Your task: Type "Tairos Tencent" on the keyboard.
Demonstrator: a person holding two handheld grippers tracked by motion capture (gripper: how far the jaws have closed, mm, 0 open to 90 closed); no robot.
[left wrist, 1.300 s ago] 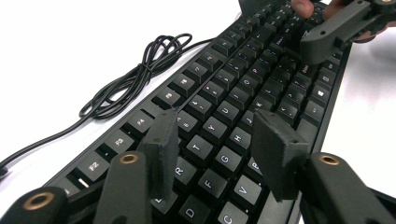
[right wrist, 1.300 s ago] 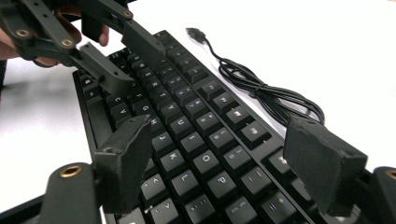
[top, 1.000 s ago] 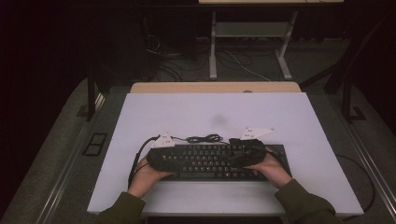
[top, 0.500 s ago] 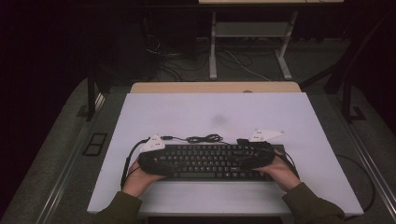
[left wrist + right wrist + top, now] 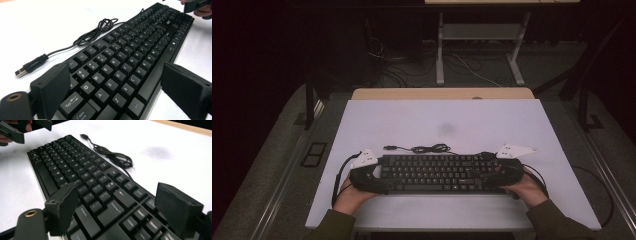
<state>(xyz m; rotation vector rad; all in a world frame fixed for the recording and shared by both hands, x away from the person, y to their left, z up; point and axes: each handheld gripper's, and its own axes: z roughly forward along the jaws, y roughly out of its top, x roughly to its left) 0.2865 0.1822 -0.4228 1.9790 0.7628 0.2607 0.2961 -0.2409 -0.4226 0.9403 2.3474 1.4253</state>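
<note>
High view: keyboard (image 5: 439,173) lies flat near the front edge of the white table (image 5: 447,117), long side across, with a gripper at each end. Its cable (image 5: 424,148) rests coiled just behind it, plug free.

Risk: both grippers stand spread, so the keyboard is unsupported by them; if either one lifts or pulls away at an angle, a jaw may catch the end keys and drag or skew the keyboard toward the table edge. A snagged cable could also tug it.

Left gripper (image 5: 117,87) has just been opening; its jaws straddle the left end, over the keys, pads clear of them. Right gripper (image 5: 120,207) straddles the right end likewise, jaws wide, not pressing.
</note>
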